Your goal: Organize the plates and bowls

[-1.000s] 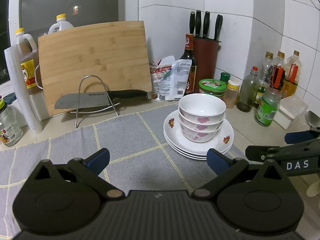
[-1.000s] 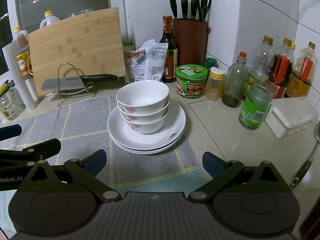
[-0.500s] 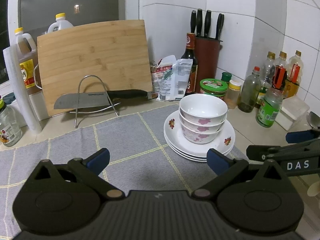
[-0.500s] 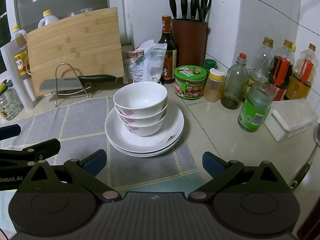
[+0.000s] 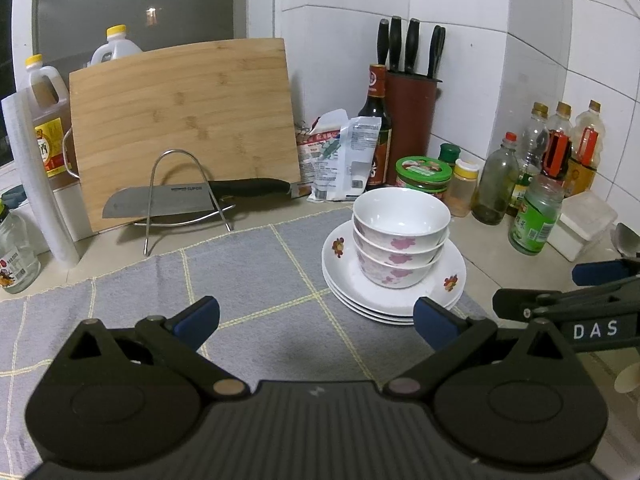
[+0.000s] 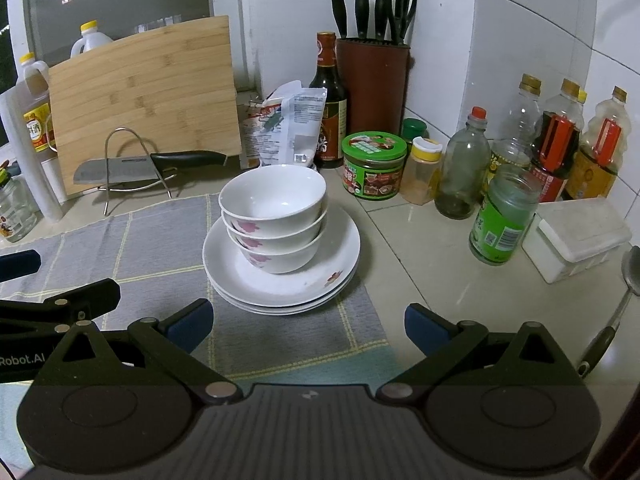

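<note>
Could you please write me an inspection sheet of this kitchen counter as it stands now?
Surface: pale counter, partly covered by a grey checked cloth.
Job's things: three nested bowls stand on a stack of plates, on the cloth's right part.
Clutter: cleaver on a wire rack, cutting board leaning behind it, knife block, green-lidded jar, sauce bottles, white lidded box, ladle.
Grippers: left gripper and right gripper both open, fingers empty, short of the stack.
Cables: nothing seen.
Surroundings: white tiled wall, dark window.
</note>
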Demonstrator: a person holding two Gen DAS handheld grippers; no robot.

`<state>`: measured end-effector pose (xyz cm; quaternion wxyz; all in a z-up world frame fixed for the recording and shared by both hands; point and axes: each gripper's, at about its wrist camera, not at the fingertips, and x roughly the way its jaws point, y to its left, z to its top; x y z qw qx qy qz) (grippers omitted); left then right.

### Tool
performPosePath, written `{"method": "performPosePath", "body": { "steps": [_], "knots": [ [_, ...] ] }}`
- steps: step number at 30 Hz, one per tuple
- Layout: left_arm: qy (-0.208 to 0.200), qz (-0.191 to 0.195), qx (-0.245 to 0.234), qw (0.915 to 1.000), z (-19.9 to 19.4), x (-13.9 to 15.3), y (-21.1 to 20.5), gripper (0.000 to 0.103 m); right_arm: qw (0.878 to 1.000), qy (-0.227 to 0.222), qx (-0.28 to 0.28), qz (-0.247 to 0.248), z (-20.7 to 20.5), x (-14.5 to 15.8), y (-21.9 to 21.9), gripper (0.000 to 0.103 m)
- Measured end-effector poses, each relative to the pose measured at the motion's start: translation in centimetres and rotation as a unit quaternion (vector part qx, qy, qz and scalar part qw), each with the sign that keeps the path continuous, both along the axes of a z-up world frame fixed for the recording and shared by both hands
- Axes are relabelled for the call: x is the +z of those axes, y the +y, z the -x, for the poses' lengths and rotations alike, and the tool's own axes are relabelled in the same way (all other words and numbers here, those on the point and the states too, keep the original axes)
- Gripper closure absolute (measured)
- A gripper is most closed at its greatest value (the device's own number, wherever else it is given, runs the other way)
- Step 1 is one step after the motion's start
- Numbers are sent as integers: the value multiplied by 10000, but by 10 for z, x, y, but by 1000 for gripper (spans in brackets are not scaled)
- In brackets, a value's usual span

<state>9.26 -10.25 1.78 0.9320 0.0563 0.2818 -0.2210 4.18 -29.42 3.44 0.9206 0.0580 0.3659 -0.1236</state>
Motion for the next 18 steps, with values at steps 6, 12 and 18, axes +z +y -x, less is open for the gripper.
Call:
{"method": "performPosePath", "body": {
  "steps": [6,12,18],
  "knots": [
    [0,2,-2,10000,0,0,2,1,10000,-5,-3,-2,1,0,-1,0],
    [1,6,-2,10000,0,0,1,1,10000,-7,-3,5,1,0,-1,0],
    [-2,6,-7,10000,0,0,0,1,10000,-7,-18,29,2,0,-3,0]
  ]
}}
